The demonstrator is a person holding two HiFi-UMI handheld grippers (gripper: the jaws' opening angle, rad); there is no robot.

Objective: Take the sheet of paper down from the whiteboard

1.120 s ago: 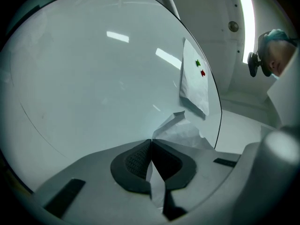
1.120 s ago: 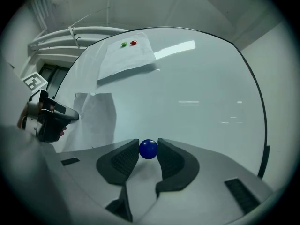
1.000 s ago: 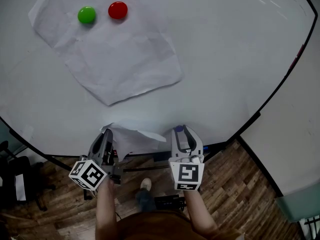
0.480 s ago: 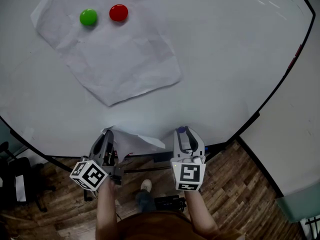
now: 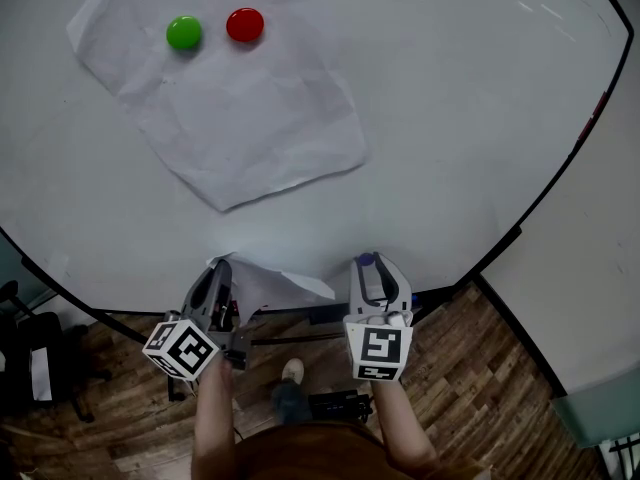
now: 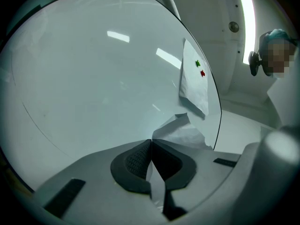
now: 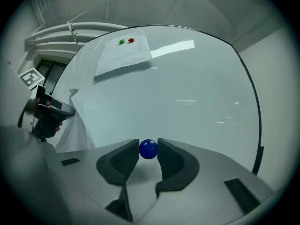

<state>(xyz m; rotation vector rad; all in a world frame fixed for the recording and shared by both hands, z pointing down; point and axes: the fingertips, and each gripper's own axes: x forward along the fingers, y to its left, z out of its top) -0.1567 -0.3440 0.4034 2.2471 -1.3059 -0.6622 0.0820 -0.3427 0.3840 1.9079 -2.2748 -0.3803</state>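
Across the whiteboard [image 5: 450,118], toward its upper left, a pinned sheet [image 5: 250,118] lies flat and creased. At the board's lower edge a smaller loose sheet [image 5: 270,283] sticks up crumpled from the left gripper [image 6: 151,146], whose jaws are clamped on it. Beside it, the right gripper [image 7: 148,146] pinches a blue magnet [image 7: 148,149] between its pads. A green magnet [image 5: 184,33] and a red magnet [image 5: 245,25] sit side by side on the pinned sheet.

Floor [image 5: 480,368]: wood planks.
Chair [image 5: 25,343]: black, far left, on floor.
Wall [image 5: 600,268]: pale, right.
Ceiling light [image 6: 247,27]: lit strip.
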